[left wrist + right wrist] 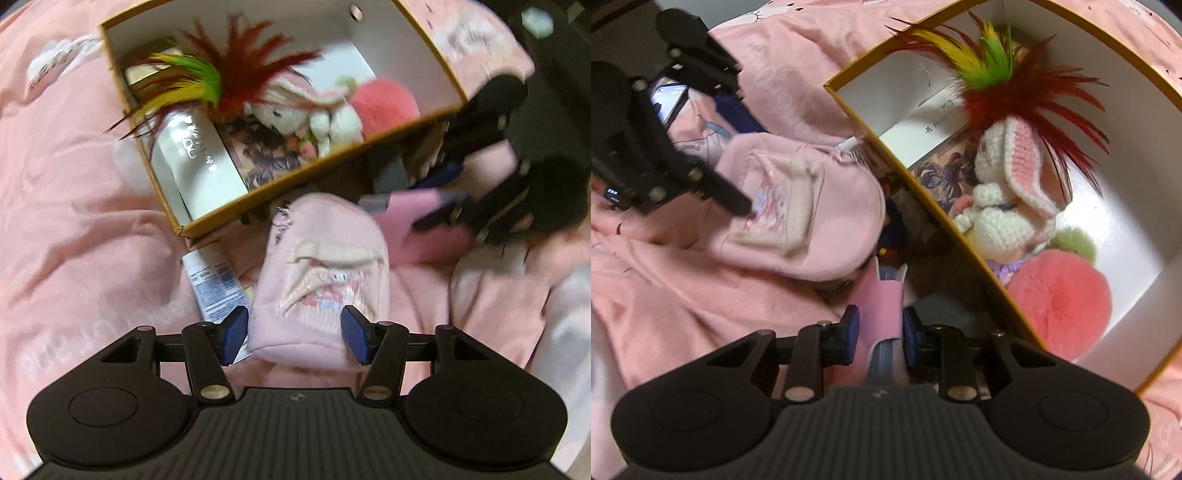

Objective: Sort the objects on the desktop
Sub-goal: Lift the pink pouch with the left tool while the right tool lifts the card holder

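Observation:
A yellow-edged cardboard box (436, 48) (964, 240) holds a feather toy (229, 74) (1004, 74), a crochet rabbit (280, 110) (1012, 192), a pink pompom (384, 103) (1060, 302), a white box (203, 162) and a picture card (266, 158). A pink pouch (325, 266) (798, 206) lies in front of the box. My left gripper (297, 334) is open, its blue pads on either side of the pouch's near end. My right gripper (881, 334) is shut on a flat pink object (882, 310) (413, 210) beside the box's outer wall.
A pink blanket (74, 221) (683, 295) covers the surface. A white tube with a printed label (214, 284) lies left of the pouch. Dark items sit in the shadow under the box's near wall (897, 229). The left gripper's body shows in the right wrist view (646, 140).

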{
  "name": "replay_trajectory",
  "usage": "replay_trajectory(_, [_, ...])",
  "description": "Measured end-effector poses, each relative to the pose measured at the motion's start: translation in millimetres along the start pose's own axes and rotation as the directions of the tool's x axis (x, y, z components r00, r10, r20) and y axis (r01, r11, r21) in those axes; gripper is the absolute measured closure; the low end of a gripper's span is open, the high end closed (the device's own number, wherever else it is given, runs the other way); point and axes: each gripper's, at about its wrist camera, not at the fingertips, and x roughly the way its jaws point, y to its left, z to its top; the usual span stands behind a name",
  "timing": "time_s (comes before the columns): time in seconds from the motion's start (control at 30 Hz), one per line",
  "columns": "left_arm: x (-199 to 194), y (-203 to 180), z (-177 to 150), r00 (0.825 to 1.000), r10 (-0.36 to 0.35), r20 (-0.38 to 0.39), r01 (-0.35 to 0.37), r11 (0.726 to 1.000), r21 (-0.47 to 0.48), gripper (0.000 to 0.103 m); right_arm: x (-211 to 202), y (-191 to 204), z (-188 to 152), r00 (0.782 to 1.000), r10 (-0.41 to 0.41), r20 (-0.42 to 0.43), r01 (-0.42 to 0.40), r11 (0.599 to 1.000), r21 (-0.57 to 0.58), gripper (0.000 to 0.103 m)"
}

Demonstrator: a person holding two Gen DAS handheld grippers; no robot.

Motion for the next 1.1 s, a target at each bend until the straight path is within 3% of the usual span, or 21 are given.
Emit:
replay_trajectory(0.17, [3, 0, -1, 1.000, -0.003, 0.000, 0.003, 1.000, 0.030, 0.038, -6, -10, -10, 1.000, 0.029, -0.005, -0.029, 0.998, 0.056, 0.076])
replay_trajectory(0.37, [18, 10, 16, 0.996, -0.088, -0.035, 0.088, 0.996, 0.019, 0.038, 8, -13, 0, 0.996, 0.082, -0.024, -0.079, 0.991, 0.105, 0.077])
replay_trajectory(0.6, [35, 8, 42, 0.988, -0.127, -0.085, 0.133, 0.988, 0.079, 0.038, 23, -8, 8, 0.994, 0.099, -0.050, -0.094, 0.991, 0.092, 0.075])
replay_trajectory(0.83, [53, 10, 48, 0.971, -0.217, -0.096, 0.221, 0.975, 0.032, 0.038, 29, -7, 3, 0.993, 0.109, -0.048, -0.103, 0.987, 0.120, 0.074])
replay_trajectory(0.93, [49, 12, 39, 0.969, -0.238, -0.062, 0.238, 0.971, -0.003, 0.047, 19, -2, -5, 0.996, 0.089, -0.023, -0.086, 0.989, 0.116, 0.075])
replay_trajectory(1.1, [26, 5, 16, 0.980, -0.193, 0.042, 0.195, 0.979, -0.054, 0.068, -9, 7, -22, 0.998, 0.056, 0.036, -0.060, 0.990, 0.130, 0.078])
